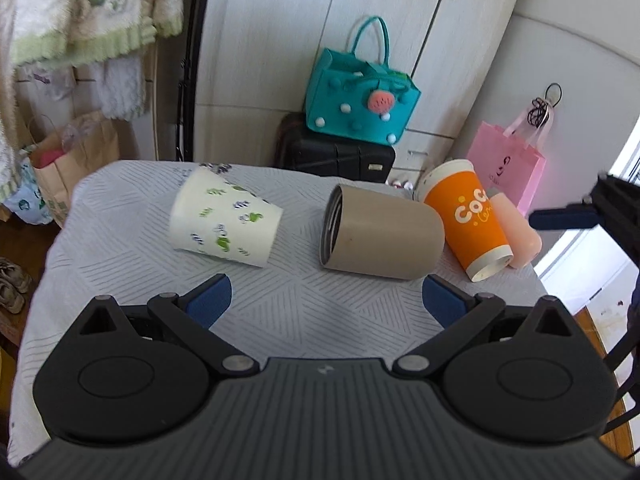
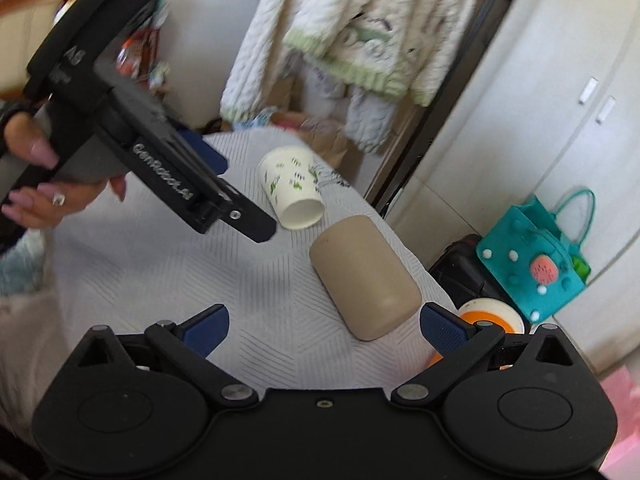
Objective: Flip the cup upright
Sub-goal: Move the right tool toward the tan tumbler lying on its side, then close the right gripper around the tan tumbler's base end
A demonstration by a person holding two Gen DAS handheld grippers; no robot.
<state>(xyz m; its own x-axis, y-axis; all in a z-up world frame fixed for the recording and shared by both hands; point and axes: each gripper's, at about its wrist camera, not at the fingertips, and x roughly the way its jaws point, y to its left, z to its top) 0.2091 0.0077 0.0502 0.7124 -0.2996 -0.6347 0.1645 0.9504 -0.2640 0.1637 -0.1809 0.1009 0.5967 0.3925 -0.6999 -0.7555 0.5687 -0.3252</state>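
The left gripper (image 1: 327,300) hovered low over the surface (image 1: 120,288), a table under a pale grey cloth with a hatched pattern, its jaws spread wide and holding nothing. Just ahead of it lay the beige cup (image 1: 380,232) on its side, its threaded open mouth turned to the left of that view and its rounded base to the right, near the right blue pad (image 1: 442,300) but not touching it. To the left of the beige cup, apart from it, a white paper cup (image 1: 224,224) printed with small green and dark figures also lay on its side. On the other side of the beige cup an orange cup (image 1: 468,220) with white lettering lay tilted, and a pale pink bottle (image 1: 518,236) rested just beside it at the edge of the surface.

From the right wrist view, the right gripper (image 2: 324,328) likewise had its jaws released and empty, with the beige cup's closed base pointing toward it and sitting close between the two pads. The white paper cup showed its open mouth farther back. The left gripper appeared at upper left, gripped by a hand (image 2: 48,176) with pink nails and a ring.

Behind the surface stood a black suitcase (image 1: 340,156) with a teal felt bag (image 1: 360,96) on top, and a pink paper bag (image 1: 508,164) hung to the right.
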